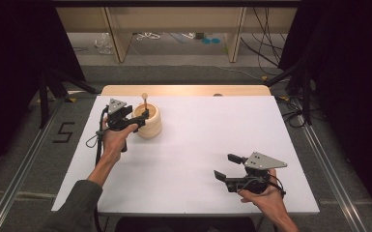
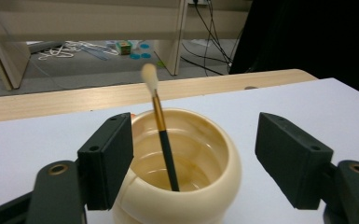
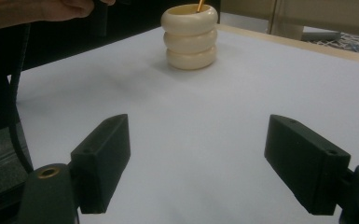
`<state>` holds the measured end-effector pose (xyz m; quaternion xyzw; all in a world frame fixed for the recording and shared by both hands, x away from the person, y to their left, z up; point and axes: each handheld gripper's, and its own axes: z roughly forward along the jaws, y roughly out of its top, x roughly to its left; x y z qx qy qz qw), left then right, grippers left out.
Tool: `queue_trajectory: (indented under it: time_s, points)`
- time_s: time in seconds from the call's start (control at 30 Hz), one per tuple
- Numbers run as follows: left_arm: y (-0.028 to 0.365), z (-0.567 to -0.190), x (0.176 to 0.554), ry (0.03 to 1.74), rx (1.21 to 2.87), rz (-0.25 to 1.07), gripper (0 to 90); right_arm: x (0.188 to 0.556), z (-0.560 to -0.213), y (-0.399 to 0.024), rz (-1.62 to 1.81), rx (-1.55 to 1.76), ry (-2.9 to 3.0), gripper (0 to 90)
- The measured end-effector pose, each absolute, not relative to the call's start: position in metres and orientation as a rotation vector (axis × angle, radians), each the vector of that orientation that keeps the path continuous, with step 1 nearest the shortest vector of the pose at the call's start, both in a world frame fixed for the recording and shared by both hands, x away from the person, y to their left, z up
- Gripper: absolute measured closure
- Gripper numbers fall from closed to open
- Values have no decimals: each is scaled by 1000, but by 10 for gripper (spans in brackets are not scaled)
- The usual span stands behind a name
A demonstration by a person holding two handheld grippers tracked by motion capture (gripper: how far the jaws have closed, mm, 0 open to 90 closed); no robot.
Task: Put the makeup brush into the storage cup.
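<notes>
- The right gripper (image 1: 226, 169) is held low over the smooth white table (image 1: 198, 145), its flat black jaws spread wide with nothing between them.
- Well ahead of it, a glossy cream pot (image 3: 190, 36) of three stacked rounded rings is seen.
- The left gripper (image 2: 193, 163) is parted around that pot, jaws flanking its rim.
- A slim dark-handled brush (image 2: 163, 140) with a pale soft tip is leaned inside.

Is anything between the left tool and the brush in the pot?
Only the pot's near rim. The left tool is open with its jaws either side of the pot, and the brush leans inside, bristles up, free above the rim.
</notes>
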<state>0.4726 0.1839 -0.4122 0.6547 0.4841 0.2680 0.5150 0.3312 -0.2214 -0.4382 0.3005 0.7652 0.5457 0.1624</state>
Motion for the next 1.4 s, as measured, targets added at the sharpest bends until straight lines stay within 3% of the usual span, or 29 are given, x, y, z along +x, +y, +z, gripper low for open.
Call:
queue_trajectory:
  time_s: [1.4]
  points:
    - [186,-418,385,1023,1599,555,210,330,-434,-226,1558,901,2170,222]
